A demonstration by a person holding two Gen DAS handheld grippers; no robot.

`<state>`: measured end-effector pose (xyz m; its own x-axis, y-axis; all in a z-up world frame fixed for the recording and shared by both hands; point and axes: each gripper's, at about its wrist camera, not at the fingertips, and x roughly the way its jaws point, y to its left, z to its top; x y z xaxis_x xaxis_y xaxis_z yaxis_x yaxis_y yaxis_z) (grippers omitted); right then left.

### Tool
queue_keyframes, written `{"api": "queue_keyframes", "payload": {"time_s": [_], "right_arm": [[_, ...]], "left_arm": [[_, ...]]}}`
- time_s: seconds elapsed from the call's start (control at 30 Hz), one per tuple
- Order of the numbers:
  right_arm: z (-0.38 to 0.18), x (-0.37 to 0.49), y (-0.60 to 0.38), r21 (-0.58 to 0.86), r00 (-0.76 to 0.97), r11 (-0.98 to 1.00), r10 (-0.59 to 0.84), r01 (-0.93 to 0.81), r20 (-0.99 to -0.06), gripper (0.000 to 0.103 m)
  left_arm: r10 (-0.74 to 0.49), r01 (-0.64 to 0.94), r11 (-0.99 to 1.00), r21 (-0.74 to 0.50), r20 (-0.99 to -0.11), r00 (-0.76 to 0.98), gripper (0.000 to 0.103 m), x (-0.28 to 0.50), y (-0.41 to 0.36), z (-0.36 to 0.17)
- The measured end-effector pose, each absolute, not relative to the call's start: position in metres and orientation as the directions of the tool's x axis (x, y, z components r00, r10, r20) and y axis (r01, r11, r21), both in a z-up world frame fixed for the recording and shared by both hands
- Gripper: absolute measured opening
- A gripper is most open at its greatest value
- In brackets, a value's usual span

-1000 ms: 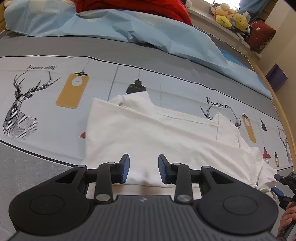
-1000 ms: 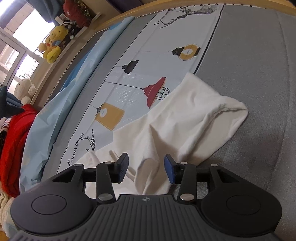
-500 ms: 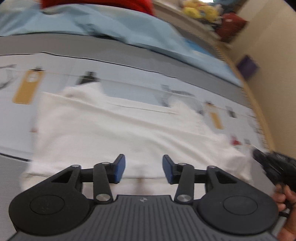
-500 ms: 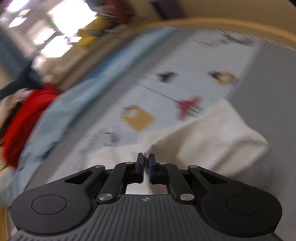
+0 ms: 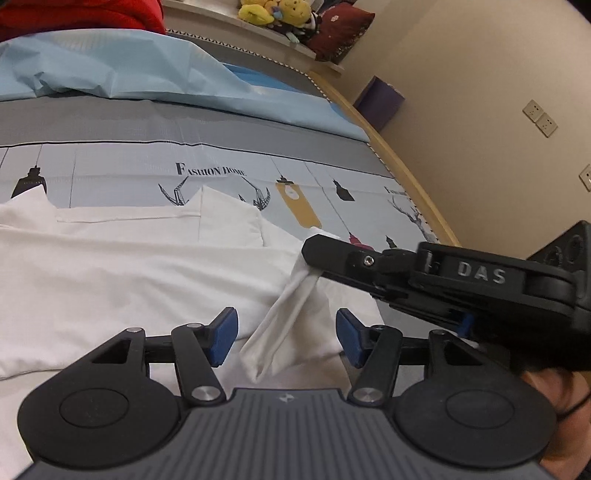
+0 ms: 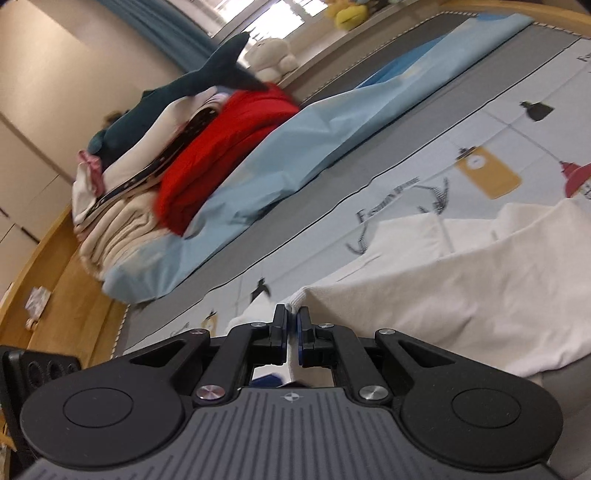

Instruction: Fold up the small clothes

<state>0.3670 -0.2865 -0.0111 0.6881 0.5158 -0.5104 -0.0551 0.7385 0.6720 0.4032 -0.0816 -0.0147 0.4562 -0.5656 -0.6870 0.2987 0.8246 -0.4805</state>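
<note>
A white garment (image 5: 122,273) lies spread on the patterned bed cover (image 5: 221,166). My left gripper (image 5: 284,332) is open and empty, with a lifted fold of the garment hanging between its fingers. My right gripper (image 5: 314,254) comes in from the right in the left wrist view, shut on the garment's right end and holding it raised above the bed. In the right wrist view the right gripper (image 6: 291,325) pinches the white cloth (image 6: 461,288) between its closed jaws.
A light blue sheet (image 5: 122,70) and a red blanket (image 6: 221,147) lie at the far side of the bed. Stuffed toys (image 5: 273,11) sit on a ledge. The wooden bed edge (image 5: 406,162) and a beige wall are at the right.
My right gripper closed on the garment's right end, lifted it and carried it left in front of the left gripper. The left gripper turned right and opened wider.
</note>
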Motion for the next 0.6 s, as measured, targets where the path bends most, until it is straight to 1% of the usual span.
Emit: {"api": "queue_keyframes", "payload": {"time_s": [0.07,0.13,0.2,0.27,0.3,0.37,0.43,0.47,0.5,0.53,0.6], "right_arm": [[-0.009,0.368,-0.286,0.675,0.680,0.735,0.529,-0.067,-0.508,0.004],[-0.008,0.367,-0.282,0.675,0.675,0.733,0.539,-0.082,-0.503,0.004],[-0.007,0.369,-0.279,0.670,0.677,0.737,0.539,-0.090,-0.502,0.004],[-0.008,0.370,-0.280,0.659,0.683,0.747,0.524,-0.082,-0.509,0.005],[-0.008,0.371,-0.281,0.654,0.687,0.753,0.511,-0.069,-0.516,0.009],[-0.010,0.370,-0.288,0.642,0.708,0.766,0.461,-0.015,-0.534,0.010],[-0.009,0.366,-0.301,0.613,0.759,0.786,0.351,0.079,-0.548,0.029],[-0.009,0.362,-0.308,0.595,0.781,0.793,0.289,0.129,-0.554,0.032],[-0.008,0.359,-0.316,0.580,0.800,0.792,0.217,0.190,-0.560,0.035],[-0.009,0.356,-0.328,0.569,0.810,0.779,0.143,0.262,-0.568,0.035],[-0.011,0.350,-0.345,0.556,0.807,0.747,0.044,0.365,-0.589,0.035]], "left_arm": [[-0.557,0.297,0.830,-0.472,-0.687,0.467,0.054,0.404,-0.082,-0.016],[-0.551,0.291,0.834,-0.469,-0.687,0.473,0.014,0.407,-0.080,-0.018],[-0.547,0.279,0.836,-0.472,-0.689,0.475,0.006,0.410,-0.076,-0.019],[-0.540,0.279,0.841,-0.463,-0.689,0.484,0.004,0.412,-0.074,-0.018],[-0.535,0.280,0.844,-0.457,-0.687,0.491,0.004,0.413,-0.070,-0.015],[-0.518,0.285,0.855,-0.434,-0.684,0.514,0.004,0.414,-0.064,-0.010],[-0.465,0.263,0.885,-0.385,-0.686,0.560,0.004,0.419,-0.050,-0.003],[-0.420,0.226,0.906,-0.358,-0.690,0.590,0.004,0.422,-0.037,0.001],[-0.353,0.158,0.931,-0.329,-0.698,0.623,0.004,0.426,-0.018,0.004],[-0.267,0.070,0.954,-0.293,-0.712,0.650,0.004,0.430,0.001,0.006],[-0.001,-0.172,0.973,-0.154,-0.750,0.661,0.004,0.434,0.043,0.005]]}}
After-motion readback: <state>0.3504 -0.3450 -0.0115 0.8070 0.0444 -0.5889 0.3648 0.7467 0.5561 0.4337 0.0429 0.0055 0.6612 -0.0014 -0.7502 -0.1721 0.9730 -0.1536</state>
